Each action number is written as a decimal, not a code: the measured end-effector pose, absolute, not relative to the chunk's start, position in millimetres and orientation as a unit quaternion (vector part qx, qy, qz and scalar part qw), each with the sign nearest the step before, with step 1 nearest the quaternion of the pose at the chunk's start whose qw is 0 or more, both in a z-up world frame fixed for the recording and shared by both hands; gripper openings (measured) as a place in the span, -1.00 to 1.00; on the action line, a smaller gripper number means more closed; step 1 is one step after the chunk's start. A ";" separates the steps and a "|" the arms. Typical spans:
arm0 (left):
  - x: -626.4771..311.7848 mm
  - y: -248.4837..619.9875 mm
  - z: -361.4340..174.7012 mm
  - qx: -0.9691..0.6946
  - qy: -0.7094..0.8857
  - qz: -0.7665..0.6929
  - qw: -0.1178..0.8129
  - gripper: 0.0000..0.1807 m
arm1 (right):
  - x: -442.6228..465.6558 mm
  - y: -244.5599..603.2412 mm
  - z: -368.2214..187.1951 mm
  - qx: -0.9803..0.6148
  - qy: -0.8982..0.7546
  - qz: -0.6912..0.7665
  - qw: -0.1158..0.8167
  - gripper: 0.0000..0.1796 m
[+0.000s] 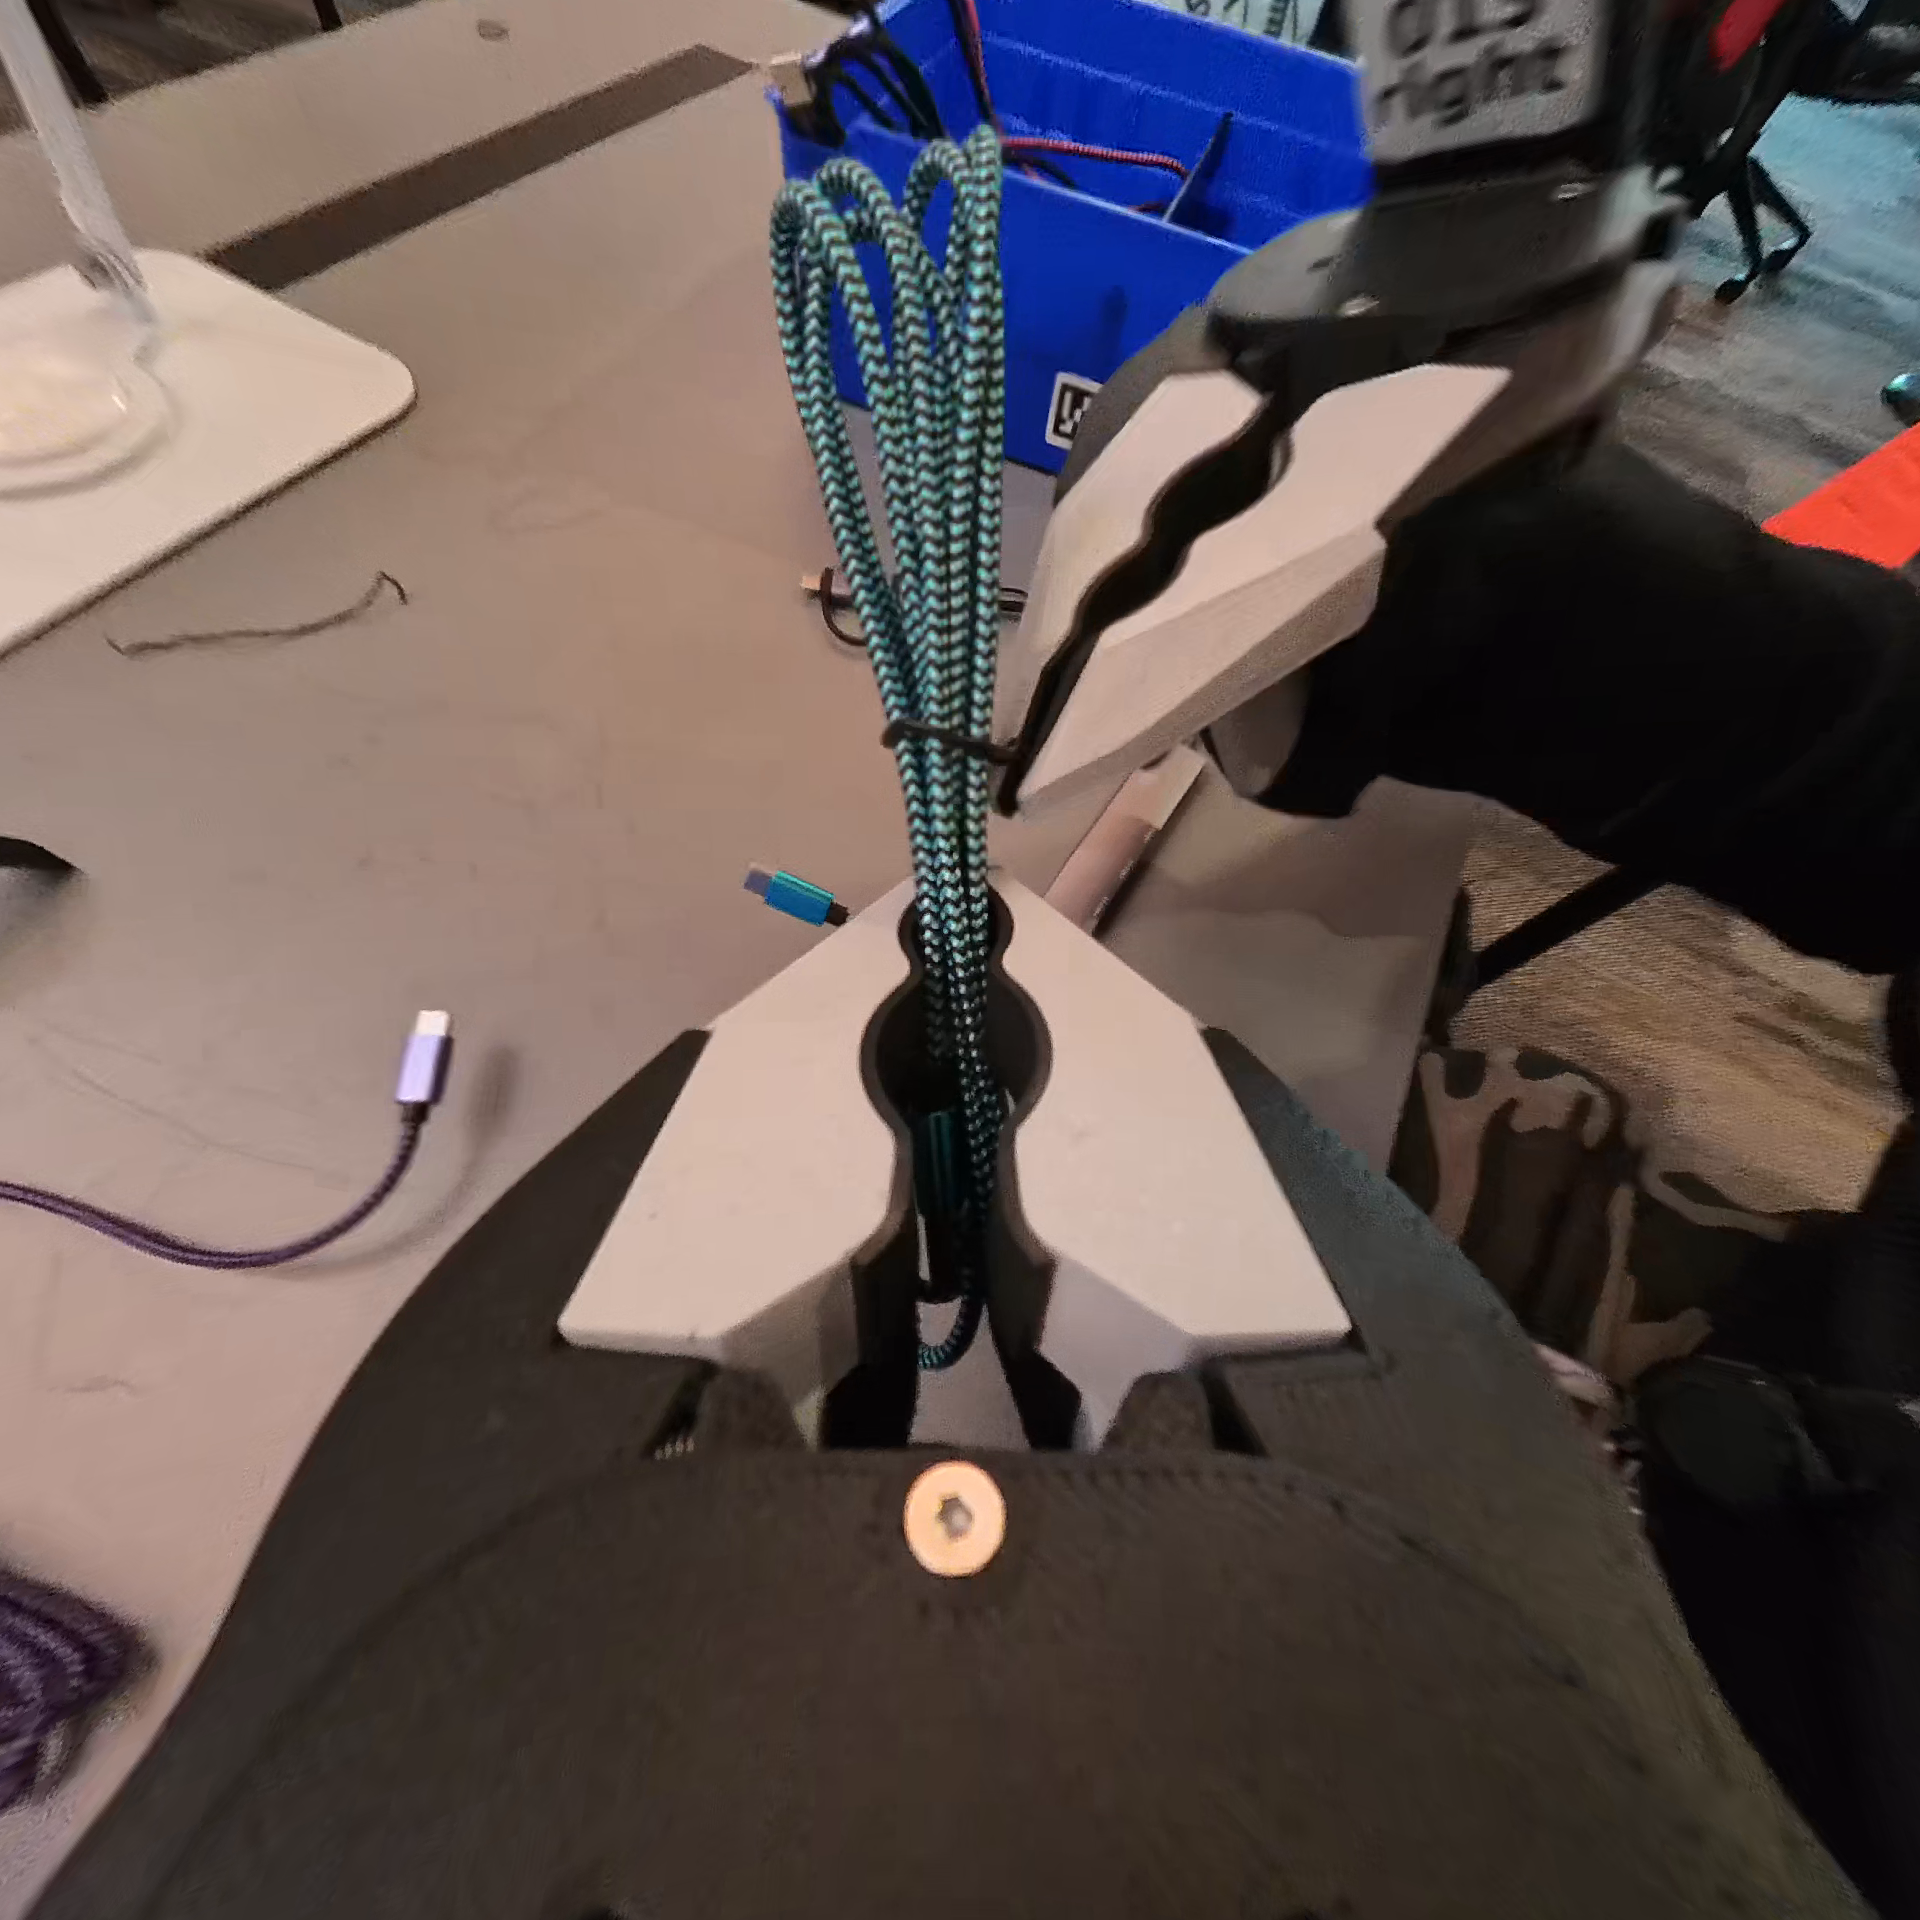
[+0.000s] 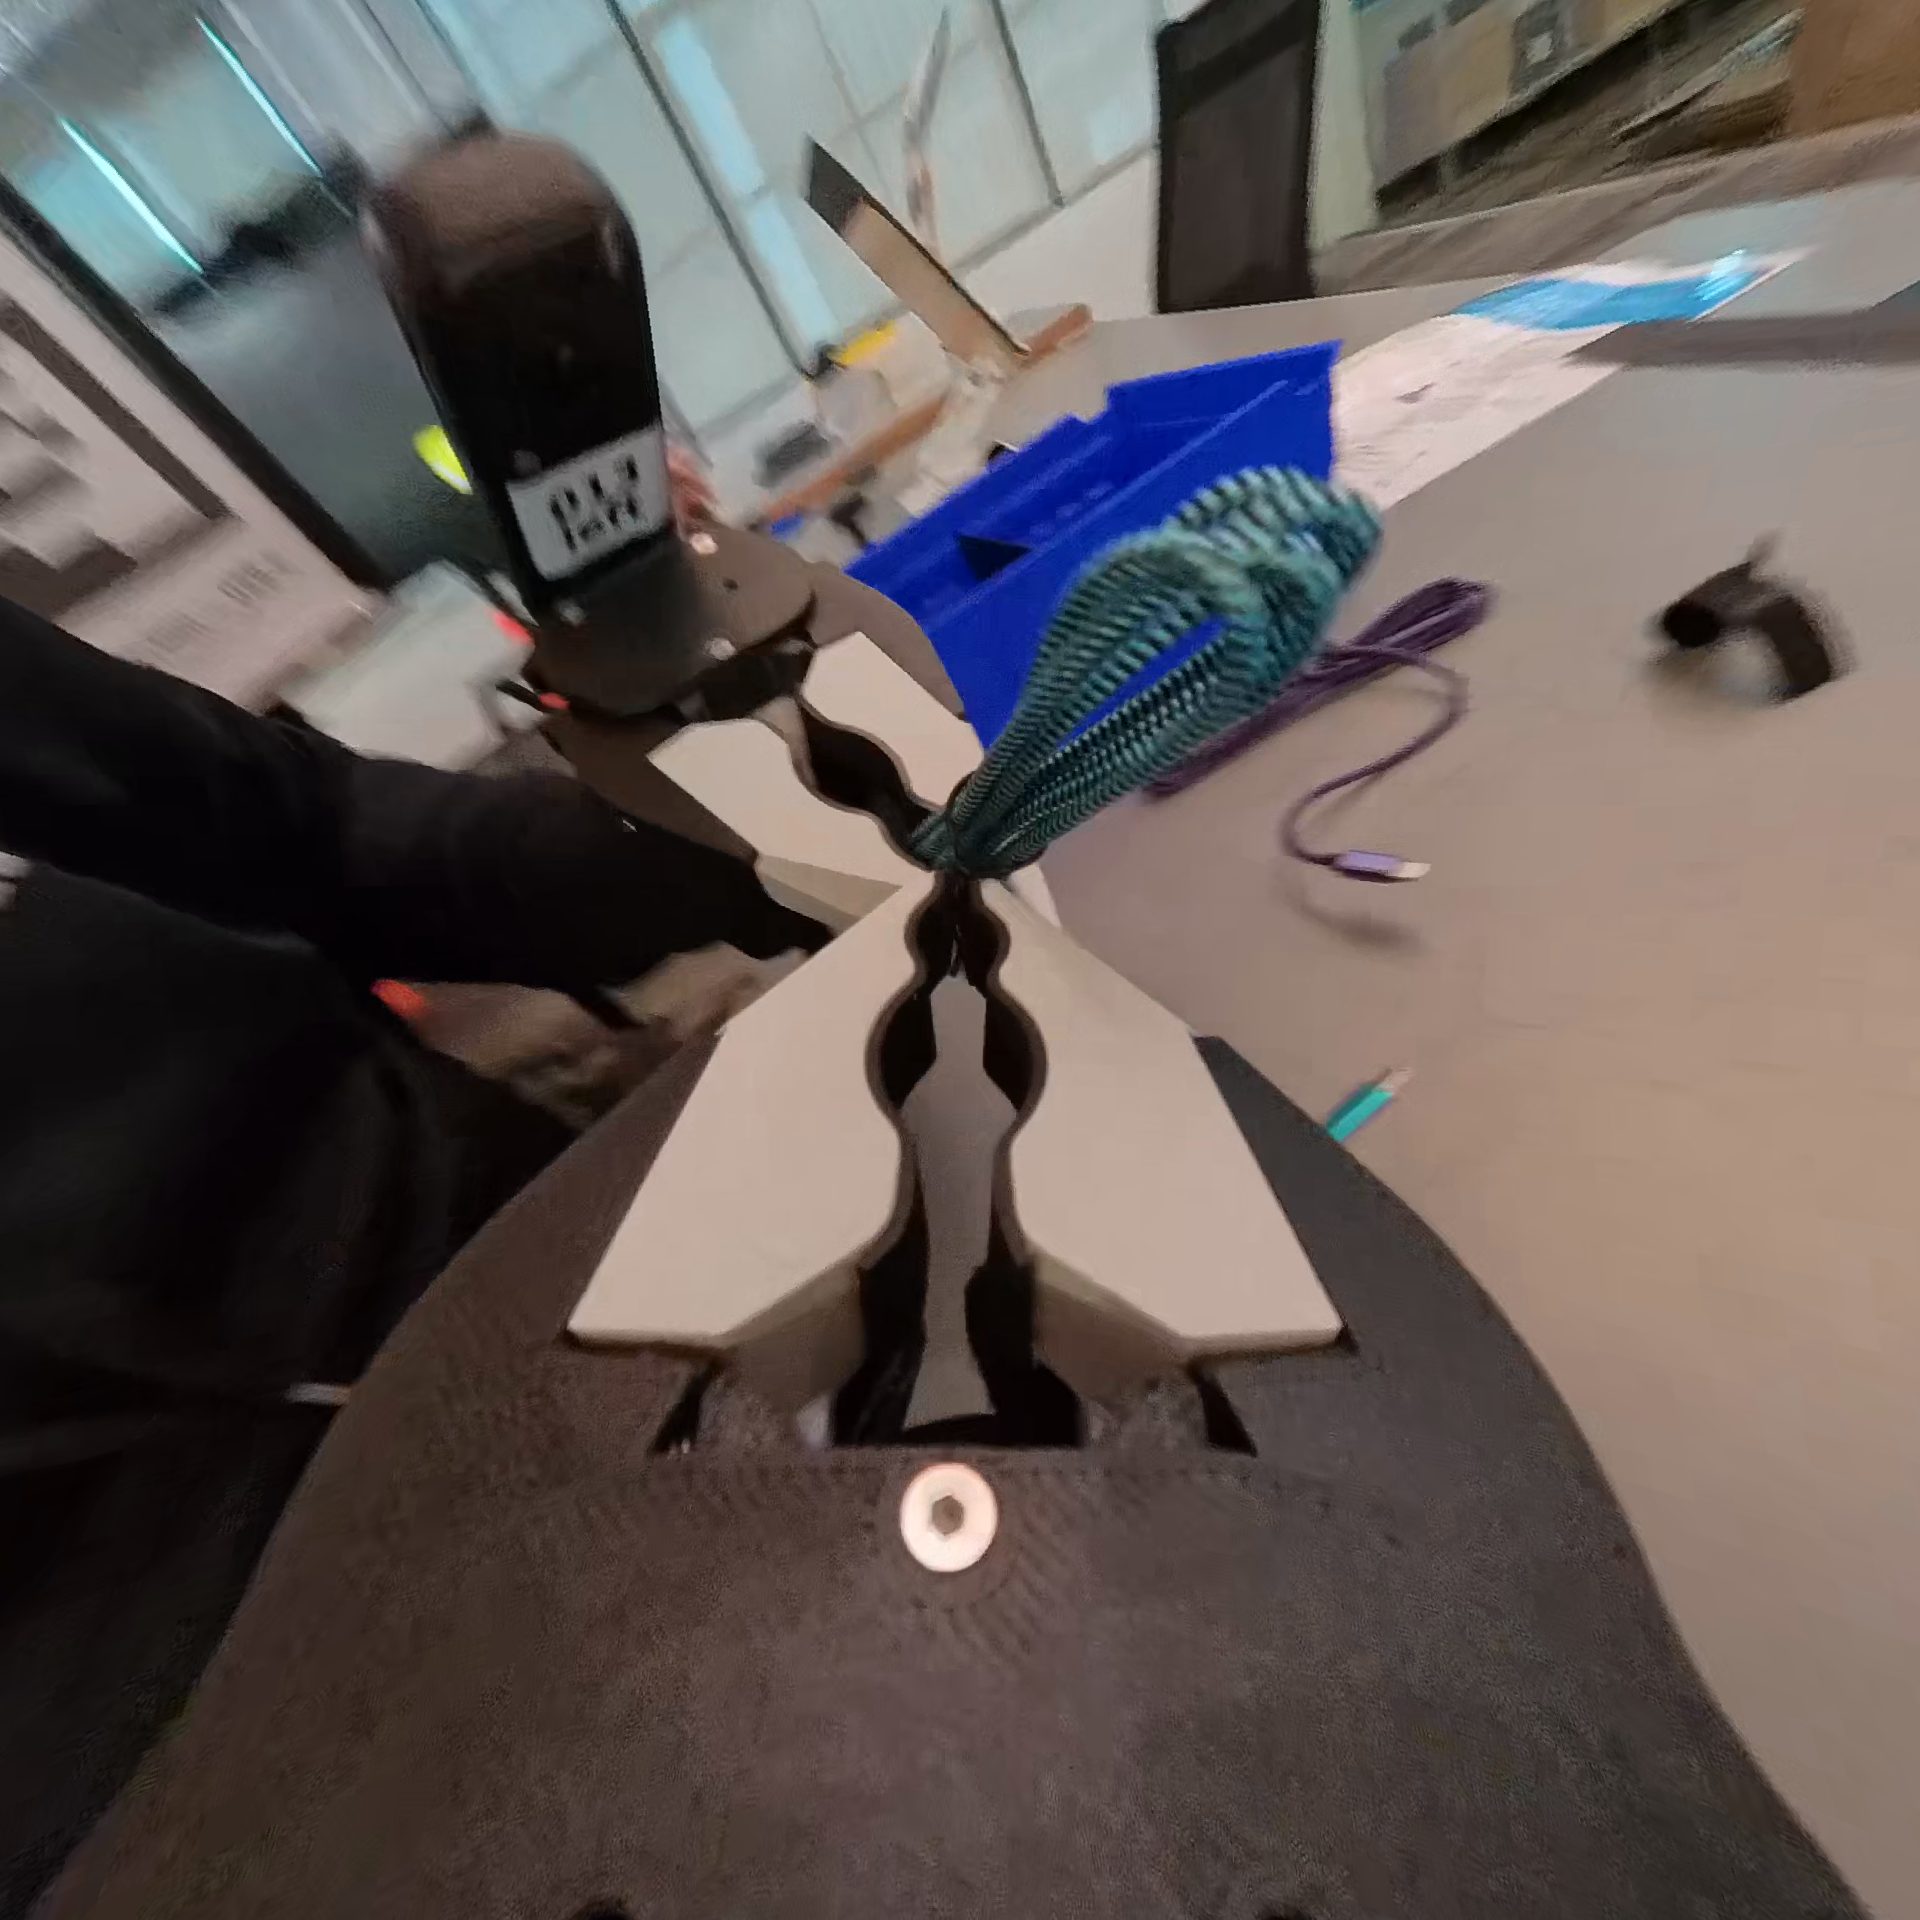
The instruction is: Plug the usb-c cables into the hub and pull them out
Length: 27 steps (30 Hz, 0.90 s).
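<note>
Left to right across the left wrist view: a white flat stand base [image 1: 197,416] rests at the far left of the grey-beige surface [image 1: 582,644]; nearer the camera lies a purple braided usb-c cable [image 1: 312,1216], its lilac metal plug [image 1: 424,1060] free and unplugged. A loose teal metal plug [image 1: 795,896] shows just left of centre, close above the surface. At centre, the left gripper [image 1: 954,904] has its fingers clamped on a bundled teal-and-black braided cable [image 1: 914,499], whose loops stand upward, bound by a thin black tie [image 1: 940,740]. Right of the bundle, the right gripper [image 1: 1013,790] has its fingers pressed together on that tie, apparently to remove it. Behind stands a blue plastic bin [image 1: 1122,239] holding further cables. In the right wrist view the same arrangement appears: the right gripper [image 2: 951,894] pinches at the bundle's waist, the teal bundle [image 2: 1174,665] fanning right, the purple cable [image 2: 1382,748] beyond on the surface [image 2: 1558,1039]. No hub is visible in either view. Judged from this, the task stands at preparation: the teal cable remains coiled, no plug is seated, and all plugging and unplugging remains.
</note>
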State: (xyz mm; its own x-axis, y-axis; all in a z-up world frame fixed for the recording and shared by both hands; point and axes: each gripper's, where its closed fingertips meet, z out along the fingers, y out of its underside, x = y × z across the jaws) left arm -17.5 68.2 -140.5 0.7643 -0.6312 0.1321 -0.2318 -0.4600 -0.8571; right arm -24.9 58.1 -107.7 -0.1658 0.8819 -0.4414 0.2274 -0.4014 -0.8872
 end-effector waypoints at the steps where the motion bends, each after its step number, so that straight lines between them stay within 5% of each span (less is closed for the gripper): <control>1: -16.4 67.5 -142.7 -0.830 0.249 -0.244 0.434 -0.99 | -24.3 62.4 -110.5 -0.586 -0.502 0.555 0.309 -1.00; 6: -7.9 63.4 -147.1 -0.832 0.177 -0.379 0.364 -0.98 | -20.6 79.1 -117.6 -0.513 -0.665 0.255 0.479 -1.00; 13: -1.7 58.2 -142.6 -0.781 0.064 -0.564 0.259 -0.98 | -21.0 82.2 -120.1 -0.328 -0.749 -0.064 0.571 -1.00; 16: -3.4 59.7 -147.0 -0.801 0.087 -0.516 0.290 -0.98 | -18.8 78.0 -117.7 -0.354 -0.736 -0.005 0.576 -1.00; 20: -20.4 70.4 -143.9 -0.818 0.118 -0.430 0.364 -0.99 | -12.8 61.4 -91.6 -0.446 -0.657 0.250 0.554 -1.00; 24: -15.8 67.9 -136.6 -0.817 0.171 -0.382 0.397 -0.98 | -13.7 79.6 -106.0 -0.576 -0.542 0.446 0.419 -0.74; 27: -10.3 65.7 -131.4 -0.811 0.190 -0.369 0.412 -0.99 | -15.5 74.6 -104.9 -0.579 -0.493 0.541 0.360 -0.77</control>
State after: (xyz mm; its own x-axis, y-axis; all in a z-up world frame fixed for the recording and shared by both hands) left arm -10.3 65.7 -131.4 0.6551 -0.6130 0.4417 -0.0048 -0.5880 -0.8089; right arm -15.5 74.6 -104.9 -0.0703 0.9601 -0.2707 0.1810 -0.2546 -0.9500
